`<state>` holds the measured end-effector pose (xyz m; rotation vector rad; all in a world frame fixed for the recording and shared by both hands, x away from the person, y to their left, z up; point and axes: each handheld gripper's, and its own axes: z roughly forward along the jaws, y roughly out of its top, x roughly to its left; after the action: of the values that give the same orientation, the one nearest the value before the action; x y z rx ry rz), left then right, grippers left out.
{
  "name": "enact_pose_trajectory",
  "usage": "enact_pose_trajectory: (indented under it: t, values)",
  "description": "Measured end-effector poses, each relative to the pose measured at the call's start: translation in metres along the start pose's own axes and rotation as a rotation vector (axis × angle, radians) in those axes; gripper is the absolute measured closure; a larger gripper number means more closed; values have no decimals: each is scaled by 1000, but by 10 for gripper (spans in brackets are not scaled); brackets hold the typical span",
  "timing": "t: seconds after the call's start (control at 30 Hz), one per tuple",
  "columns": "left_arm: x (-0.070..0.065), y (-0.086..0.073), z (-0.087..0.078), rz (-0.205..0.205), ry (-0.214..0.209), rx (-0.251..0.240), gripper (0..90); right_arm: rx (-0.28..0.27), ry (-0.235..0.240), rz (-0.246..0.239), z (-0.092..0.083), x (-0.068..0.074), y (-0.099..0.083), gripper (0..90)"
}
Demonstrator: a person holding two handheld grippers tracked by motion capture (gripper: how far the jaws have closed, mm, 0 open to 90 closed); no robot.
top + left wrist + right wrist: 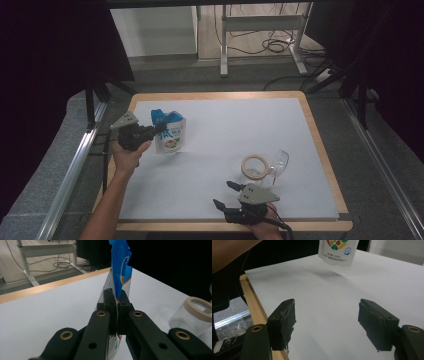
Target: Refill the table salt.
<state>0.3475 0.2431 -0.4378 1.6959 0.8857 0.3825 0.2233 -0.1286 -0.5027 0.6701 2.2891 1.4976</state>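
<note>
- Left forearm (107,202): enters from the bottom edge of the high view and runs up and slightly rightward to the left hand (127,150), which sits at the left side of the counter (225,150).
- Left tongs (159,129): held roughly level and pointing to the right, with the grey three-cornered plate (125,120) on top. In the left gripper view the two black jaws are pressed together on the edge of the pouch (120,267), pinching its thin film between them.
- Pouch (169,131): a blue-and-white stand-up bag with printed fruit and vegetables, upright at the left part of the counter's white sheet. In the right gripper view its lower edge (337,252) appears clear of the sheet, with a soft shadow under it.
- Tape roll (255,166): a beige ring lying right of centre, touching a clear glass (281,162) that lies on its side just to its right; both are well apart from the pouch.
- Right hand (262,227): at the near edge of the counter, low in the high view, wrist coming in from the bottom.
- Right tongs (224,194): aimed up and to the left across the sheet. The right gripper view shows the jaws spread wide, with bare white sheet between them and nothing held.
</note>
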Motion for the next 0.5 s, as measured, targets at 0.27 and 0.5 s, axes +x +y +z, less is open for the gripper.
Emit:
enact_pose_trajectory:
  t: [0.27,0.5]
  values:
    - [-29,1,-5,11,-50,-1,900,7,18,-11,11,9,6,307]
    - [-49,1,-3,14,-91,4,900,19,-1,-6,22,13,4,307]
